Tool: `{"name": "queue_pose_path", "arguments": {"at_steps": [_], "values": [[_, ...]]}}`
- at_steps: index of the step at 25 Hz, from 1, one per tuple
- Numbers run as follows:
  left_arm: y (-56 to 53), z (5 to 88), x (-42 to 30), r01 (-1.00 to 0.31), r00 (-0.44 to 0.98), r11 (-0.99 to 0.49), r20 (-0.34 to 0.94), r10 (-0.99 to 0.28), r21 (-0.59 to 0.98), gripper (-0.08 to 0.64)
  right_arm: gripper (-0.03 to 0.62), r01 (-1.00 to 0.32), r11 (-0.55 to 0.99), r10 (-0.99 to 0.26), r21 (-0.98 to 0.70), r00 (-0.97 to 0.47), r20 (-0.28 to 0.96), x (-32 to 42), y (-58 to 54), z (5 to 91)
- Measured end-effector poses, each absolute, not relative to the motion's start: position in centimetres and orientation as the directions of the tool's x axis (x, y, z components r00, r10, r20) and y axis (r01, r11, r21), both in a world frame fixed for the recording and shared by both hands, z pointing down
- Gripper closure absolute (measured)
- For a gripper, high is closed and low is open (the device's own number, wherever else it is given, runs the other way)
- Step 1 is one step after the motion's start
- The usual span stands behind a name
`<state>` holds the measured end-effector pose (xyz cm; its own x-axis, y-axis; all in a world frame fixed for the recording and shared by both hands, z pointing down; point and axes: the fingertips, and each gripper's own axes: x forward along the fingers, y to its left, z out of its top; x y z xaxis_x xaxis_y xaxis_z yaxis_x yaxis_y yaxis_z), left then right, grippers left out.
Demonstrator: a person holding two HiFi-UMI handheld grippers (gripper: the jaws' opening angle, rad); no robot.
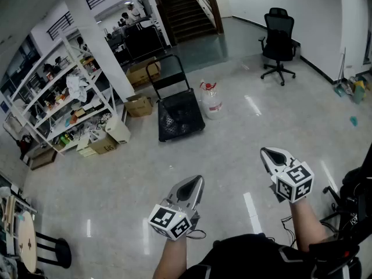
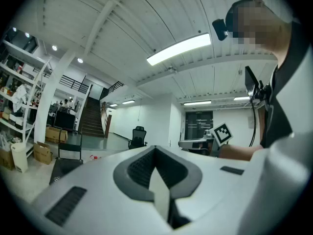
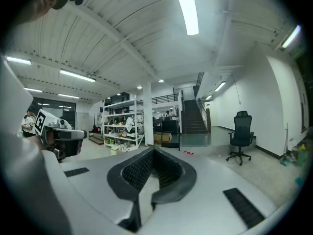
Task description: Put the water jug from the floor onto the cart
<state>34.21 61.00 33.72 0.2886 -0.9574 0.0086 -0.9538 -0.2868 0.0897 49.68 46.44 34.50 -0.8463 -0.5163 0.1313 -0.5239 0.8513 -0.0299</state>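
A wide grey polished floor (image 1: 116, 173) fills most of the head view, with strip lights mirrored in it. At its far end a dark staircase (image 1: 186, 7) climbs out of the frame. Along the left, a tall white shelving unit (image 1: 58, 92) stands crowded with small goods. A black office chair (image 1: 279, 42) on castors stands alone near the right wall. Near the middle of the room is the cart (image 1: 180, 115), a black platform trolley with an upright loop handle at its far end and a bare deck. The water jug (image 1: 211, 100), pale and translucent with a red top, stands upright on the floor just beside the cart's right edge, not on it. An open cardboard box (image 1: 139, 105) lies on the floor to the cart's left, near the foot of the shelving. Nearest the camera and well apart from jug and cart, the person holds both tools out over bare floor. The left gripper (image 1: 195, 182) has its jaws closed together with nothing between them. The right gripper (image 1: 270, 154) is likewise closed and empty.
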Motion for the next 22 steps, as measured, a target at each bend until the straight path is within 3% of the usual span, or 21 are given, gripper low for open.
{"name": "queue_pose_path", "arguments": {"at_steps": [22], "values": [[61.7,34.1,31.6,-0.948,0.311,-0.307,0.035,-0.950,0.081,0.560,0.592,-0.531,0.847,-0.524,-0.028,-0.842,0.124,47.1,47.9,34.3]]}}
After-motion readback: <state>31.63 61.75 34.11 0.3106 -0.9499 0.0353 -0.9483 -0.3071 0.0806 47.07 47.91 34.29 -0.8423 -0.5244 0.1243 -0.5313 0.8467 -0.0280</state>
